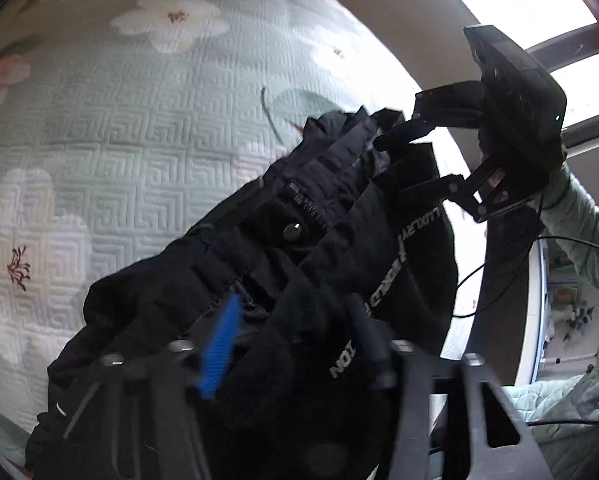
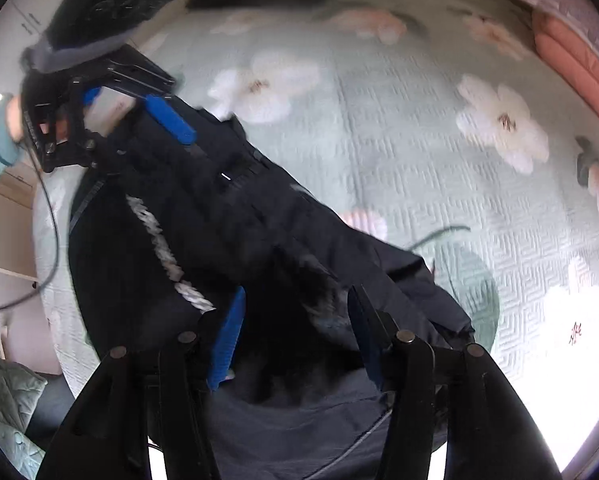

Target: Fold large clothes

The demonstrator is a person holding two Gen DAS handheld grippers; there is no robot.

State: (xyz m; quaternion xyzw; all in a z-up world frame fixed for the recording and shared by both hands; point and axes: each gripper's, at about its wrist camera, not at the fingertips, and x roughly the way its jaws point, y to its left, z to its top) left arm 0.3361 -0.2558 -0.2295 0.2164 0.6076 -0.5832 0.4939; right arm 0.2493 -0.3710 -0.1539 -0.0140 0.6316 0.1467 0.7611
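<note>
Overhead now, both of my grippers carry one garment above the bed.
Garment: black trousers (image 1: 299,248), lifted by the waistband, stretched between the two grippers and hanging down over the quilt (image 1: 139,128).
Left gripper (image 1: 291,344): fabric bunched between its fingers, blue pad (image 1: 219,352) against the cloth; I read it as clamped on the waistband edge nearest its camera.
Right gripper (image 2: 295,336): dark cloth fills the gap between its fingers; the blue pad (image 2: 227,344) presses the fabric, so grasping the trousers too.
Relative lie: from the left camera the waistband runs ahead and up-right to the right gripper's tips (image 1: 399,132); from the right camera it runs ahead and up-left to the left gripper (image 2: 171,120).
Around: mint quilt with white and pink flowers beneath; pink folded bedding (image 2: 579,68) far right of the right gripper; bright window (image 1: 539,8) beyond.
In the way: a thin black cable (image 1: 499,280) dangles near the trousers.
Writing: pale lettering (image 1: 383,292) on the cloth, upside down and blurred; I cannot read it whole.
Fastening: a snap button (image 1: 293,231) just below the zip.
</note>
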